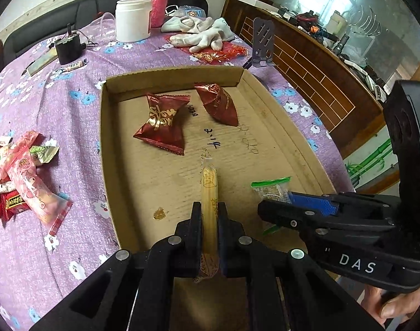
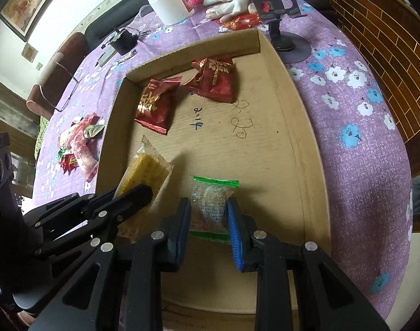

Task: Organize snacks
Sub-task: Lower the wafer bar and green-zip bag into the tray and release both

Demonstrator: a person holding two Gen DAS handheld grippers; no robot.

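Observation:
A shallow cardboard tray (image 1: pixel 267 149) (image 2: pixel 292 143) lies on the purple flowered tablecloth. Two red snack packets (image 1: pixel 161 122) (image 1: pixel 218 103) lie at its far end; they also show in the right wrist view (image 2: pixel 154 104) (image 2: pixel 214 78). My left gripper (image 1: pixel 210 215) is shut on a yellow snack packet (image 1: pixel 209 190) (image 2: pixel 145 171), held over the tray's near part. My right gripper (image 2: pixel 208 212) has its blue pads around a clear packet with green ends (image 2: pixel 212 201) (image 1: pixel 270 190) and presses its sides; the packet rests on the tray floor.
A pile of loose snacks (image 1: pixel 19 176) (image 2: pixel 77 143) lies on the cloth left of the tray. Behind the tray are a white jar (image 1: pixel 132 19), a pink knitted holder (image 1: pixel 154 8), white gloves (image 1: pixel 204 31), a black phone stand (image 2: pixel 279 8) and a small black device (image 1: pixel 69 48).

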